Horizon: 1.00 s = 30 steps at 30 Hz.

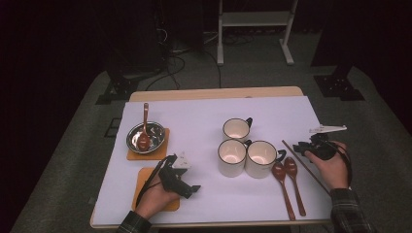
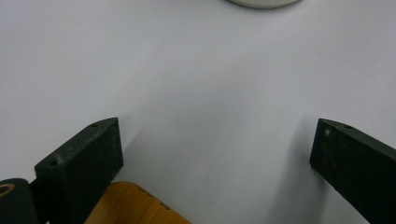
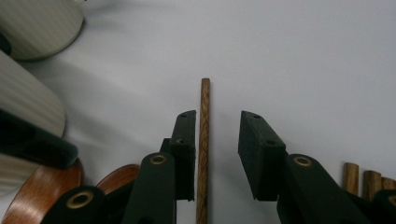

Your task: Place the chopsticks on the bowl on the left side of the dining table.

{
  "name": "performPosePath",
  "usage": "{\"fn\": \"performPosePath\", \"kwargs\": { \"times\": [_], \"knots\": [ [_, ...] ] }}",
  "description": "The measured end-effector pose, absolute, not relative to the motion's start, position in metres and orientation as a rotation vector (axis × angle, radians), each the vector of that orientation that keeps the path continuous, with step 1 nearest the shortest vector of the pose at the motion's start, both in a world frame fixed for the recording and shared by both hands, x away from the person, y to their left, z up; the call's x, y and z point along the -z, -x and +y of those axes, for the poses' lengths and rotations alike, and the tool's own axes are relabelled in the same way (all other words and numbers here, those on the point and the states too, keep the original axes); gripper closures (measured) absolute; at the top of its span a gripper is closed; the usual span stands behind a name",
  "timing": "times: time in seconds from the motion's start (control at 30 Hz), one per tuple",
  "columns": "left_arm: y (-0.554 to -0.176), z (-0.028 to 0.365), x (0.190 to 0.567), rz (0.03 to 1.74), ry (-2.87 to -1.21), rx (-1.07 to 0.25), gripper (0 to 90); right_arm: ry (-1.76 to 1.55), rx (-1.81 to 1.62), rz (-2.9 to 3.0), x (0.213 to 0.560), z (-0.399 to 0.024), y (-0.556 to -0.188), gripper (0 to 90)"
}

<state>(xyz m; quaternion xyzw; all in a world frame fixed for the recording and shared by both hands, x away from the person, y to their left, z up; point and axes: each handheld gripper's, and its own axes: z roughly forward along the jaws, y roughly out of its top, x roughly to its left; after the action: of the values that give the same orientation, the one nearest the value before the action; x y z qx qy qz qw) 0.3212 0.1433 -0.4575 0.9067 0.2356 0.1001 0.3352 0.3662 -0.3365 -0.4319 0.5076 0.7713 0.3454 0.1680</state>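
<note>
On the left of the tabletop (image 1: 204, 116), a steel bowl (image 1: 145, 137) with a wooden spoon (image 1: 144, 127) sits on a wooden coaster (image 1: 163, 151). Nearer the person, the left claw (image 1: 192, 190) rests with jaws wide apart and nothing between them, over a second coaster (image 2: 130, 205). Three cups (image 1: 245, 150) stand mid-table, two spoons (image 1: 287, 179) right of them. The right claw (image 3: 215, 154) is partly open, a thin wooden stick (image 3: 203, 140) lying on the tabletop between its jaws, close against one pad.

3 mugs (image 1: 235, 129), 3 spoons (image 1: 144, 127), 2 coasters (image 1: 147, 154), 1 bowl (image 1: 156, 130), 1 chopstick (image 1: 307, 168)
</note>
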Motion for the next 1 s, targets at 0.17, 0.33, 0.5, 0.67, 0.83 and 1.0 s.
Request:
{"fn": "performPosePath", "kwargs": {
  "times": [0.17, 0.33, 0.5, 0.67, 0.83, 1.0],
  "knots": [
    [-0.321, 0.143, 0.458, 0.616, -2.364, -0.261, 1.4, -1.458, -0.981, 2.199, 0.431, -0.339, -0.360, 64.6],
    [-0.321, 0.143, 0.458, 0.616, -2.364, -0.261, 1.4, -1.464, -0.979, 2.191, 0.430, -0.344, -0.353, 64.3],
    [-0.321, 0.143, 0.458, 0.616, -2.364, -0.261, 1.4, -1.453, -0.958, 2.189, 0.430, -0.348, -0.346, 63.3],
    [-0.321, 0.143, 0.458, 0.616, -2.364, -0.262, 1.4, -1.450, -0.943, 2.188, 0.430, -0.351, -0.339, 62.4],
    [-0.321, 0.143, 0.458, 0.616, -2.365, -0.262, 1.4, -1.452, -0.937, 2.184, 0.429, -0.354, -0.332, 62.6],
    [-0.321, 0.143, 0.458, 0.616, -2.364, -0.262, 1.4, -1.448, -0.933, 2.183, 0.428, -0.357, -0.326, 63.1]
  ]
}}
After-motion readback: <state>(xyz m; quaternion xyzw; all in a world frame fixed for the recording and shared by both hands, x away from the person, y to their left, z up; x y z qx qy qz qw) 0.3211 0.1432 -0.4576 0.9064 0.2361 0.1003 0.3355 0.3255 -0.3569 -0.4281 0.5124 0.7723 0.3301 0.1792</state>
